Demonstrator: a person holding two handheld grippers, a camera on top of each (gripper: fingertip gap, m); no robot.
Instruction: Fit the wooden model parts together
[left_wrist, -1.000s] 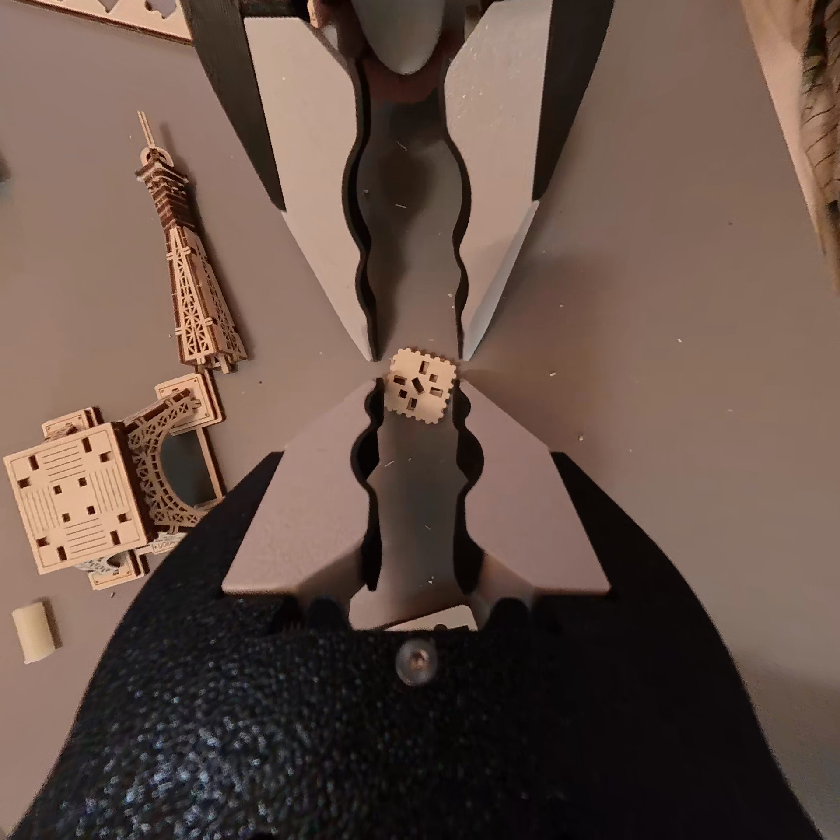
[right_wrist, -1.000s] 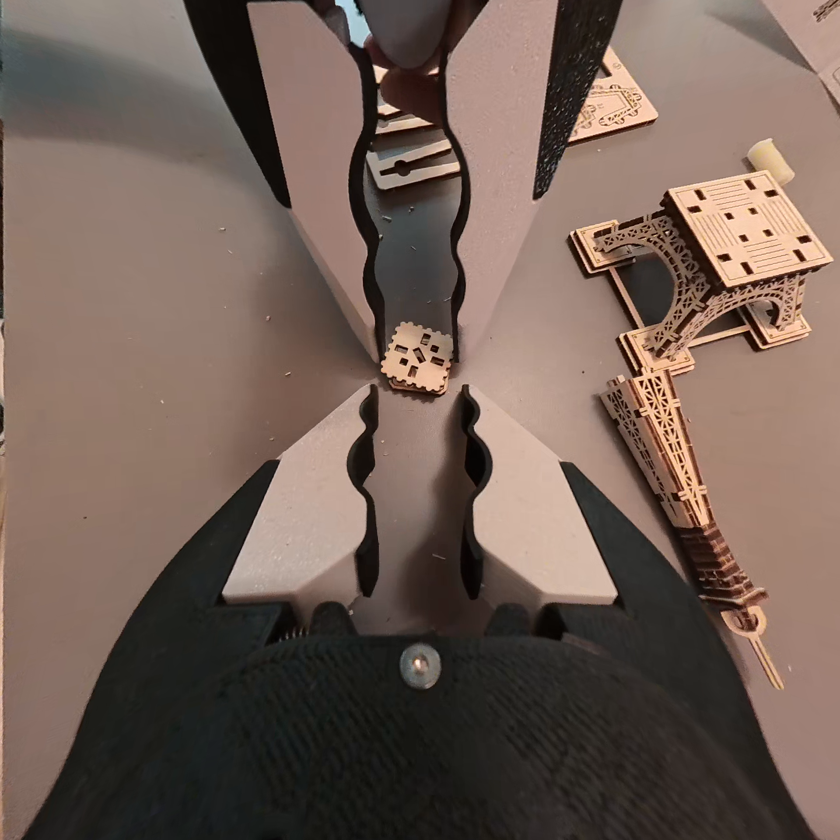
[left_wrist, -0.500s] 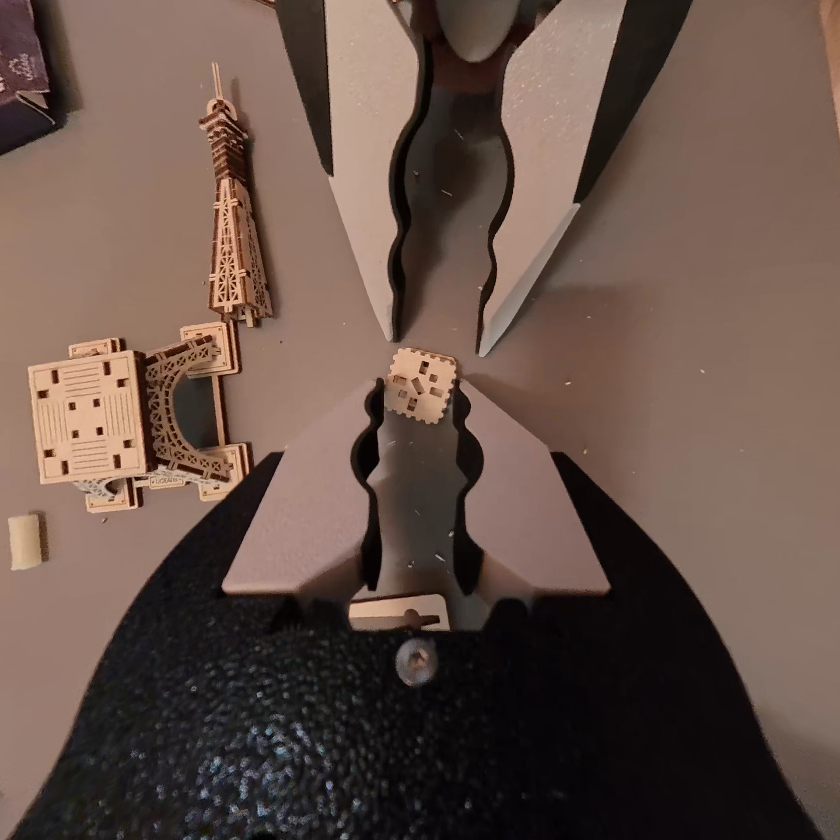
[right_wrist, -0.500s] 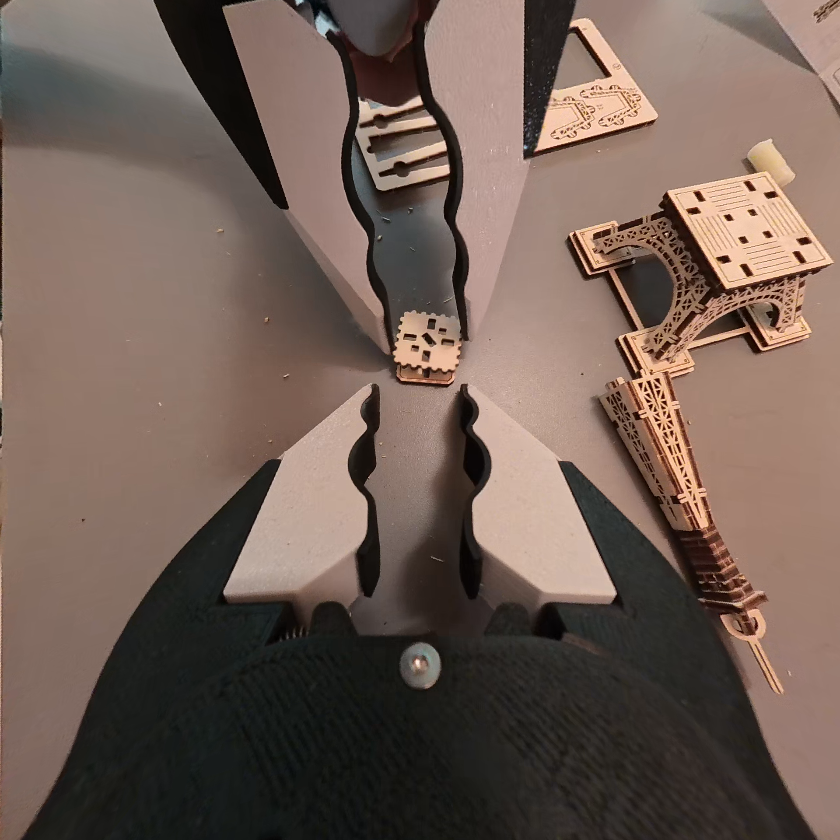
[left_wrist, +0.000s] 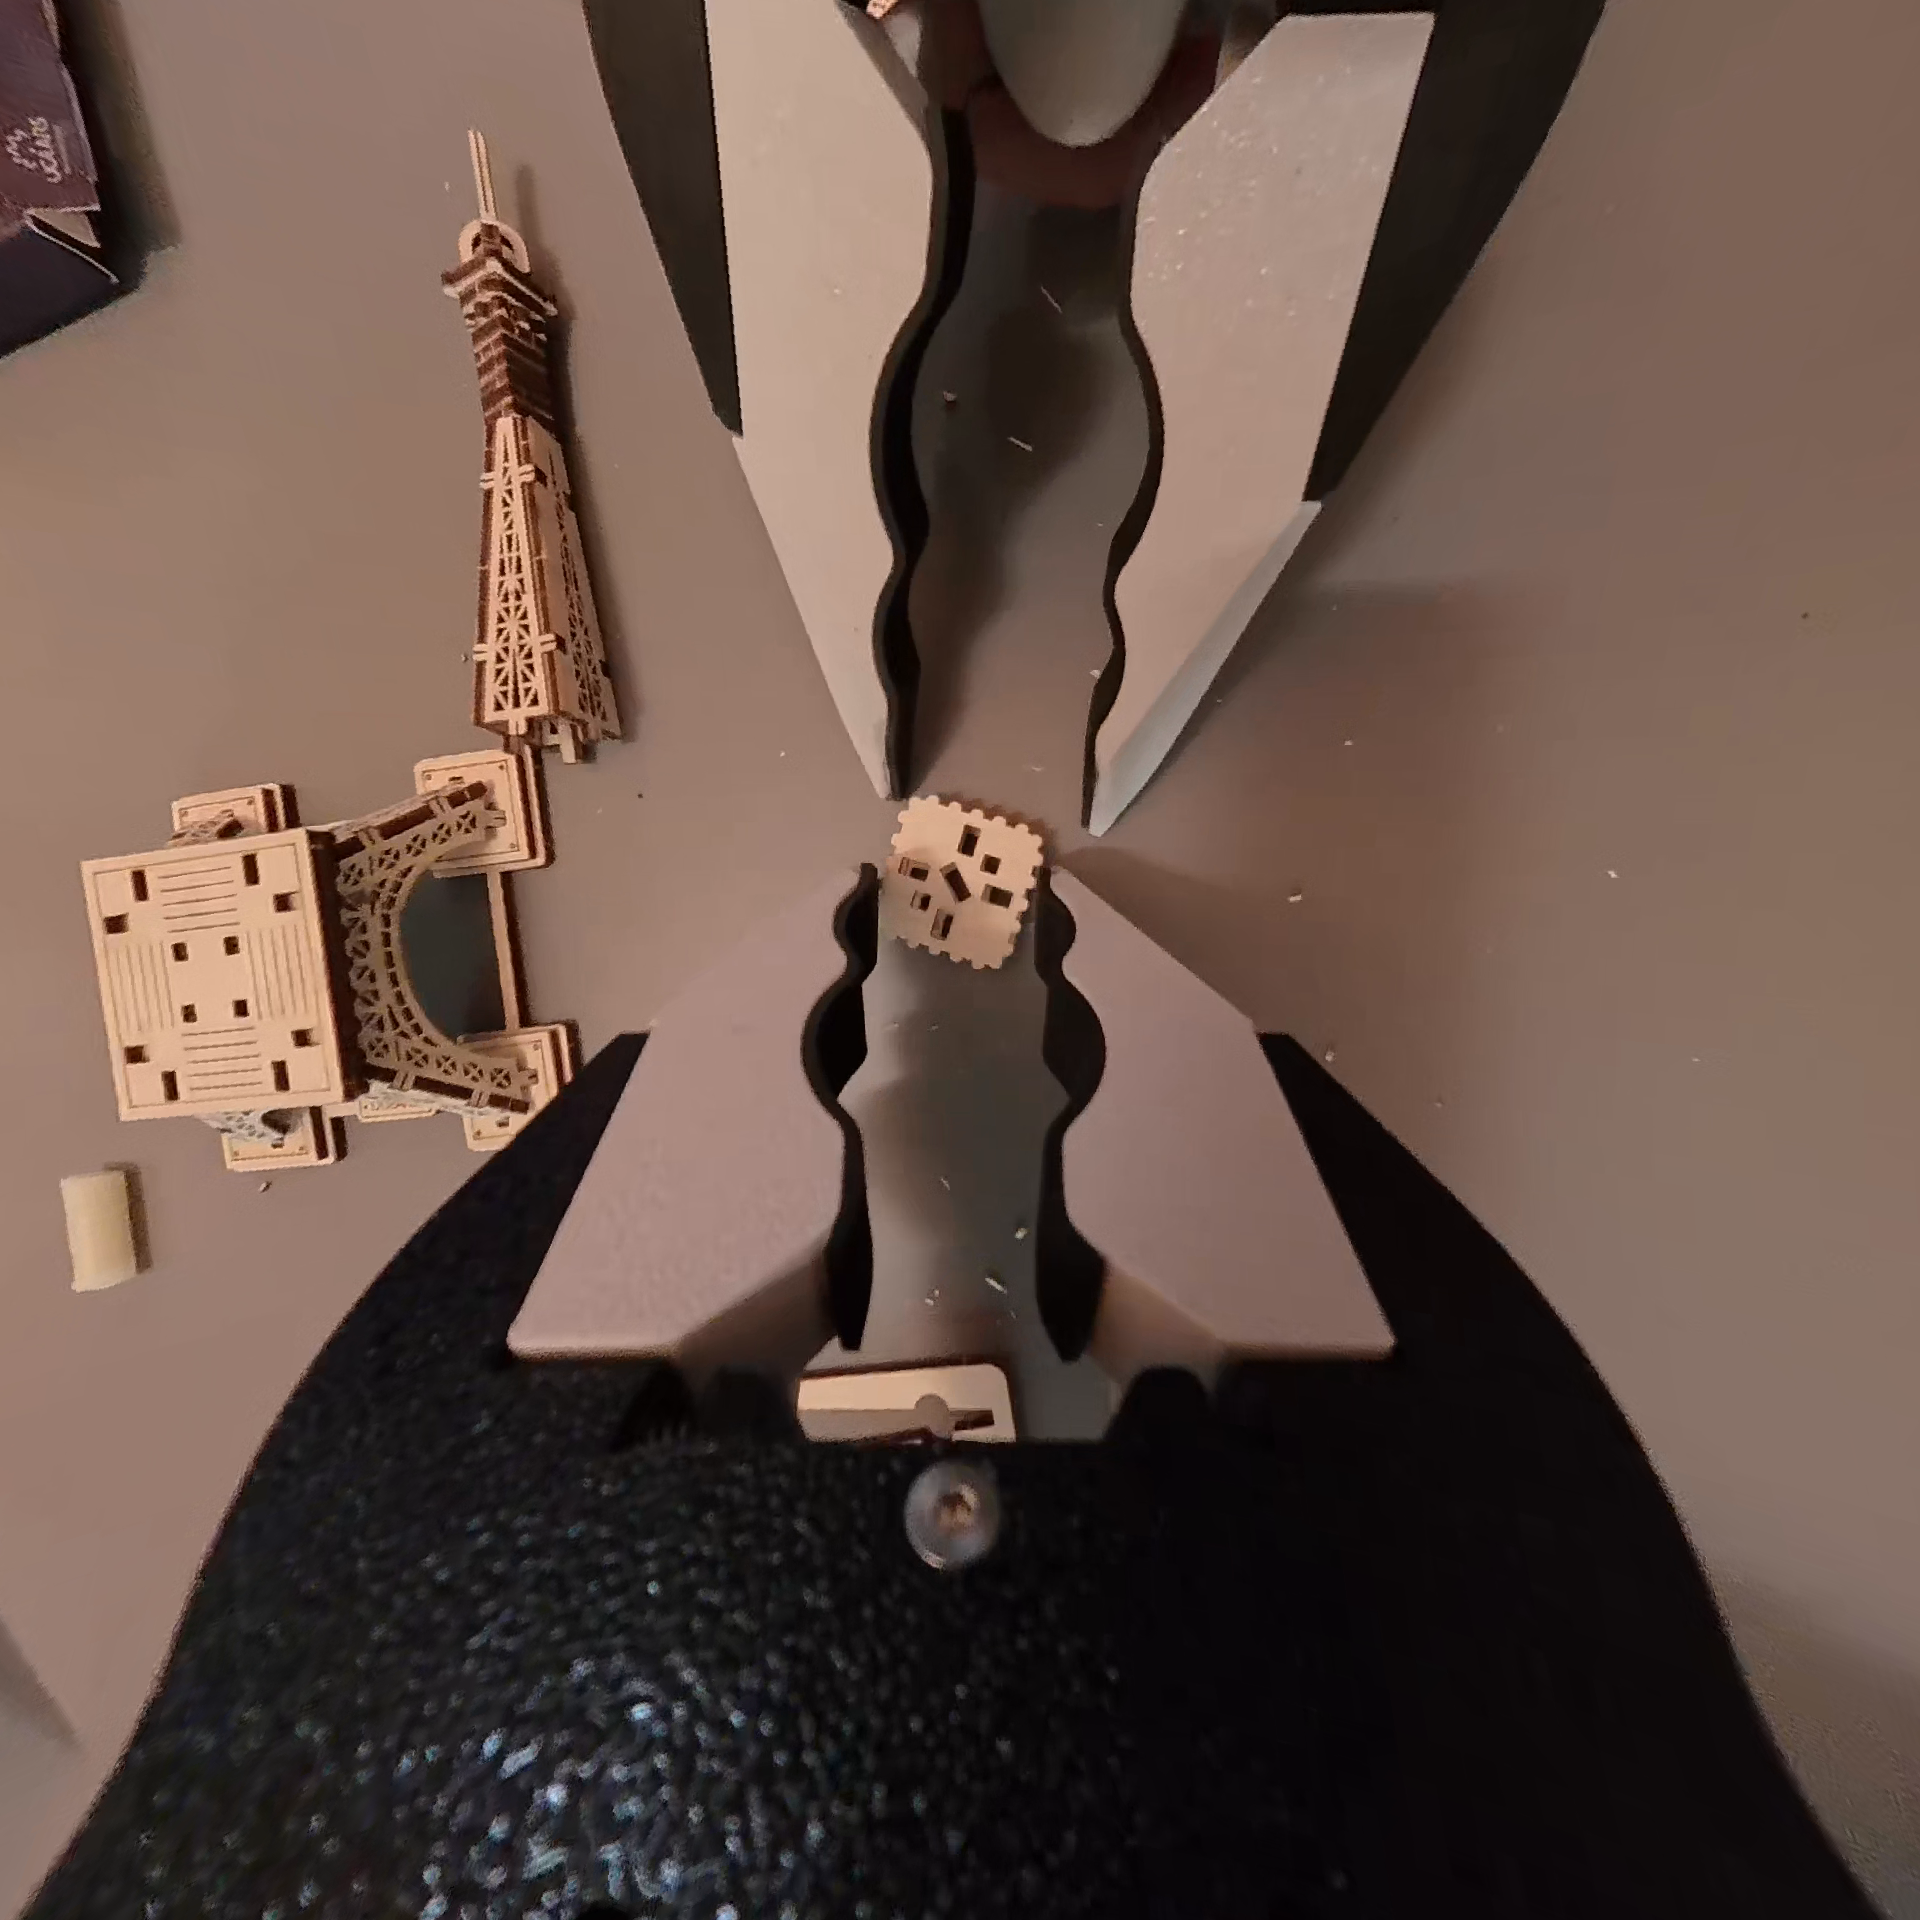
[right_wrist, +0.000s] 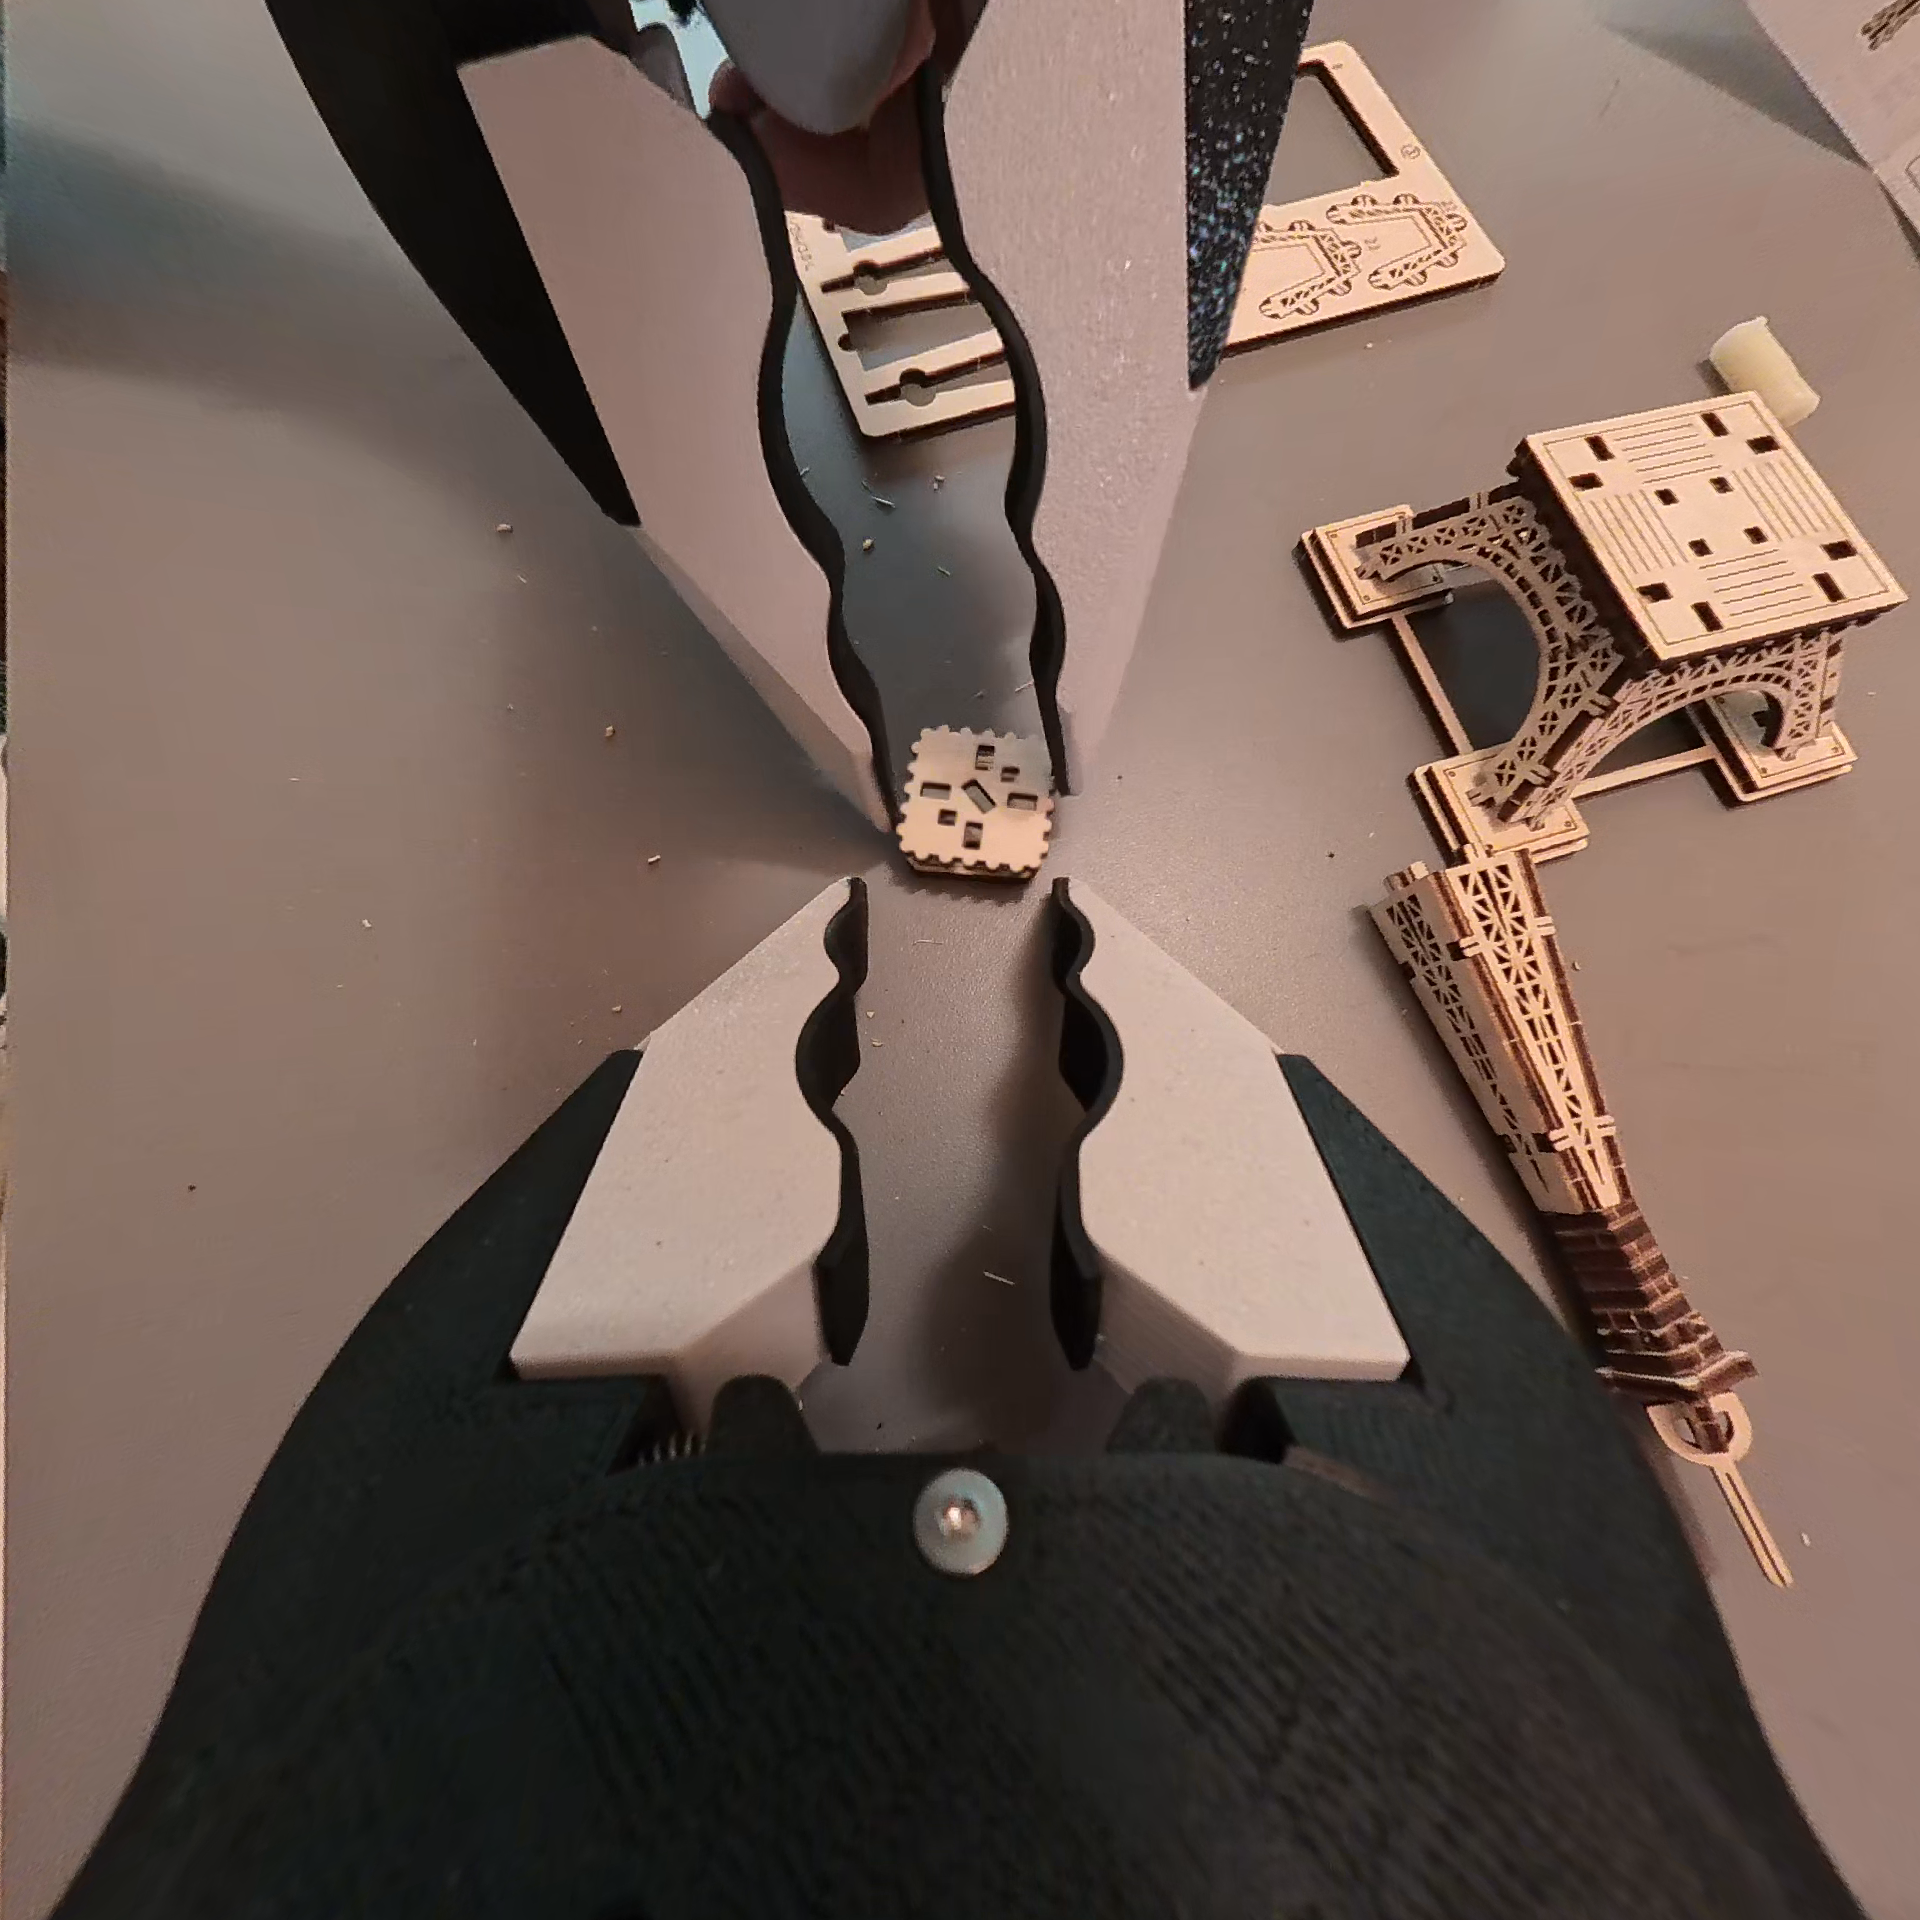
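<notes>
A small square wooden plate (left_wrist: 966, 894) with slots sits between the fingertips of my left gripper (left_wrist: 951, 883), which is shut on it just above the grey table (left_wrist: 1558, 727). In the right wrist view the plate (right_wrist: 977, 821) hangs slightly tilted in the left gripper (right_wrist: 977, 800). My right gripper (right_wrist: 956, 894) is open and empty, its tips just short of the plate's near edge. It faces the left gripper head-on in the left wrist view (left_wrist: 992, 795). The wooden tower base (right_wrist: 1704, 540) and the spire section (right_wrist: 1538, 1122) lie to the side.
In the left wrist view the tower base (left_wrist: 218, 997), the spire (left_wrist: 530, 540) and a small cream cylinder (left_wrist: 99, 1231) lie at the left. Wooden cut-out sheets (right_wrist: 914, 353) (right_wrist: 1351, 270) lie behind the left gripper. A dark box (left_wrist: 42, 177) sits at the far left corner. The tips of both grippers are at nearly the same place. Left tips and right tips are each some 9 cm from the spire section (right_wrist: 1538, 1122). It is also in sight in the left wrist view (left_wrist: 531, 499).
My left gripper has swung and shifted with the plate in its tips, and the plate has turned a little. The right gripper stays open and has hardly moved.
</notes>
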